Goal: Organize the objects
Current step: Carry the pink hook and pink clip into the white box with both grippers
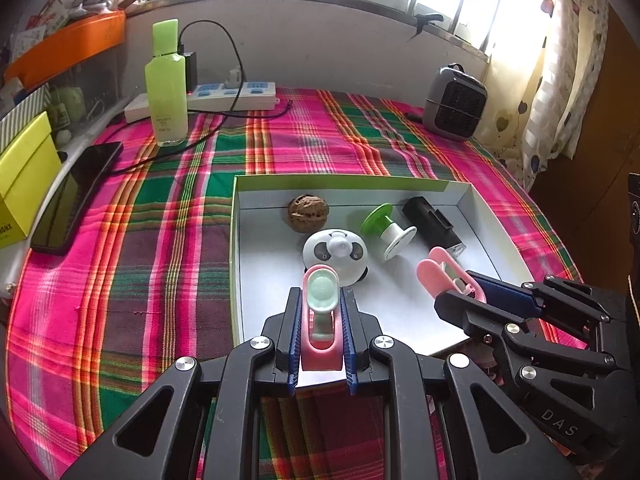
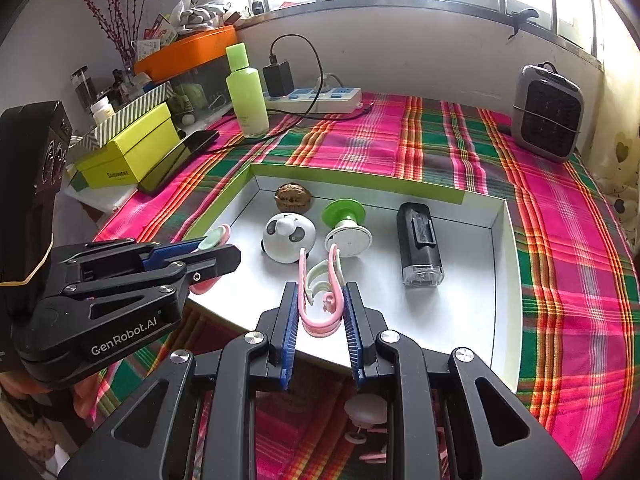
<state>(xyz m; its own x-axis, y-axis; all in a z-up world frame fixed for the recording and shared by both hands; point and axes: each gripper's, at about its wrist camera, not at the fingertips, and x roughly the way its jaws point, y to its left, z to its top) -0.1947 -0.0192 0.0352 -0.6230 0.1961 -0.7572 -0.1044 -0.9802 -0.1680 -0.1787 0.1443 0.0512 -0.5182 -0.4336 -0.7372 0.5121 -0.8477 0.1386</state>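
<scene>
A shallow white tray (image 1: 472,200) with a green rim lies on the plaid cloth. In it are a walnut (image 1: 309,213), a panda toy (image 1: 335,255), a green and white spool (image 1: 387,230) and a black lamp (image 1: 434,227). My left gripper (image 1: 321,300) is shut on a pink clip with a green pad (image 1: 321,312), held over the tray's near edge. My right gripper (image 2: 320,294) is shut on a second pink clip (image 2: 320,300), also over the tray's near part. The tray (image 2: 508,232), panda (image 2: 289,243), spool (image 2: 346,226) and lamp (image 2: 419,244) show in the right wrist view.
A green bottle (image 1: 166,88), a power strip (image 1: 234,96) with cables, a phone (image 1: 74,196) and a yellow box (image 1: 22,180) stand at the back left. A small grey heater (image 1: 454,102) stands at the back right. Small pink parts (image 2: 366,412) lie below my right gripper.
</scene>
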